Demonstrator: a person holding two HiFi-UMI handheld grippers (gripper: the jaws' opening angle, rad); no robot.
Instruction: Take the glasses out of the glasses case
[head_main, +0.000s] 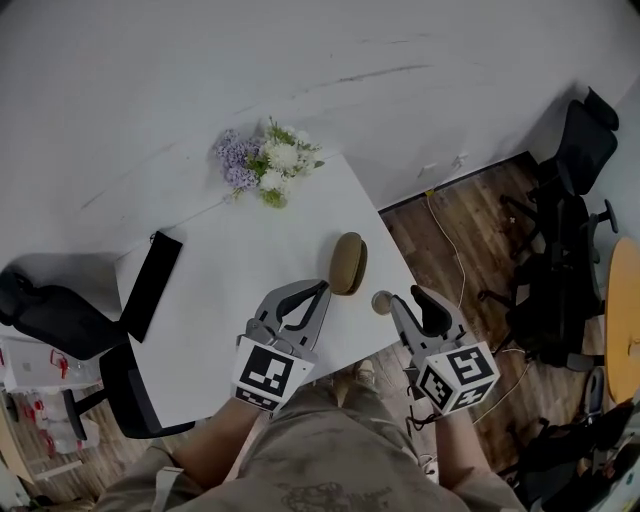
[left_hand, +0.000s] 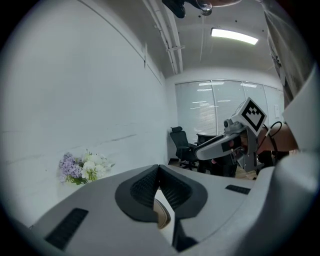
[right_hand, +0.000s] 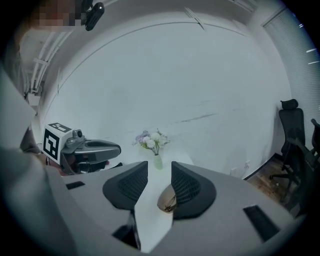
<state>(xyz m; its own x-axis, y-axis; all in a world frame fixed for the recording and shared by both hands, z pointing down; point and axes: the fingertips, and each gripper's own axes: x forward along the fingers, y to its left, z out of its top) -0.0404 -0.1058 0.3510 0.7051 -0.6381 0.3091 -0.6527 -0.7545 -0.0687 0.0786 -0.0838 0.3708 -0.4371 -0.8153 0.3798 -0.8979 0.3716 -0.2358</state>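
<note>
A tan oval glasses case (head_main: 348, 263) lies closed near the right edge of the white table (head_main: 240, 280). No glasses are visible. My left gripper (head_main: 319, 289) is shut and empty, with its tips just left of the case's near end. In the left gripper view the case (left_hand: 161, 212) peeks out below the closed jaws of the left gripper (left_hand: 158, 169). My right gripper (head_main: 415, 298) is open and empty, off the table's right edge, beside the case. The right gripper view shows the case (right_hand: 167, 199) low down by the right pad of the right gripper (right_hand: 160, 181).
A vase of white and purple flowers (head_main: 268, 165) stands at the table's far edge. A flat black object (head_main: 152, 283) lies on the table's left side. Black office chairs stand at left (head_main: 60, 320) and far right (head_main: 570, 240), with a wood floor (head_main: 470, 230) to the right.
</note>
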